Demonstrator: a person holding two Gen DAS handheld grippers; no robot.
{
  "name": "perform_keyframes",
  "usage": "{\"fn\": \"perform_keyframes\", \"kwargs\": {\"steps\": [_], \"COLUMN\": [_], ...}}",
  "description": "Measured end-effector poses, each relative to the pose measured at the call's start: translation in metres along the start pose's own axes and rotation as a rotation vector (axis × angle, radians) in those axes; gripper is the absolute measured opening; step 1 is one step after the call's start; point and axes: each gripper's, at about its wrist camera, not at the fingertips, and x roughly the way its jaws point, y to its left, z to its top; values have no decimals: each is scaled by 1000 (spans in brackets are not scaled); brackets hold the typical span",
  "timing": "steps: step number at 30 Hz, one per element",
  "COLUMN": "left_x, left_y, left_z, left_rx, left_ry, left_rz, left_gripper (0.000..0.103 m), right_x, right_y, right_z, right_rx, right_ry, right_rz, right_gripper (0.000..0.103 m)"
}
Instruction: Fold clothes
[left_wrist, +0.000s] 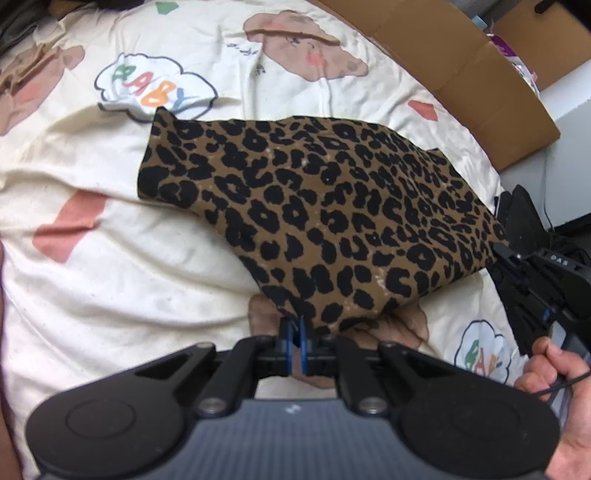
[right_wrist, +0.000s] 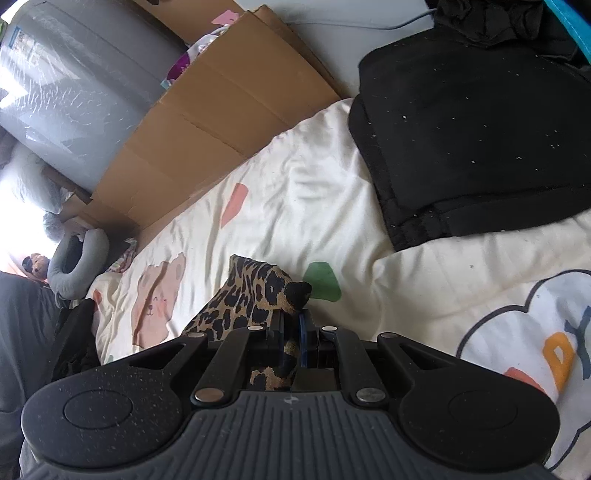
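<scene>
Leopard-print garment (left_wrist: 325, 218): tan-brown w/ black blotchy spots, tiny pale flecks. Bedsheet (left_wrist: 110, 280): cream, printed w/ brown bears w/ pink cheeks, white clouds outlined dark w/ multicolour "BABY" letters (green, red, orange, blue), plus coral-red and green shapes. Left gripper (left_wrist: 294, 334): black body, blue finger pads. Right gripper (right_wrist: 291, 328): black, dust-specked, blue pad. Black garment (right_wrist: 472, 140): plain black w/ white lint specks. Cardboard (right_wrist: 221, 110): plain brown. Neck pillow (right_wrist: 79, 264): grey. Big wrapped roll (right_wrist: 74, 85): grey under clear film.
</scene>
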Motion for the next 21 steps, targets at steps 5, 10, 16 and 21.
{"fn": "perform_keyframes", "kwargs": {"steps": [5, 10, 16, 21], "left_x": [5, 10, 10, -9], "left_y": [4, 13, 19, -1], "left_z": [-2, -7, -12, -4], "left_rx": [6, -41, -44, 70], "left_ry": [14, 43, 119, 107], "left_rz": [-15, -22, 21, 30], "left_gripper": [4, 5, 3, 13], "right_x": [10, 17, 13, 2], "right_y": [-9, -19, -28, -38], "right_z": [-2, -5, -9, -16], "right_rx": [16, 36, 69, 112], "right_ry": [15, 27, 25, 26], "right_rz": [-32, -48, -58, -41], "right_gripper": [6, 7, 10, 12]}}
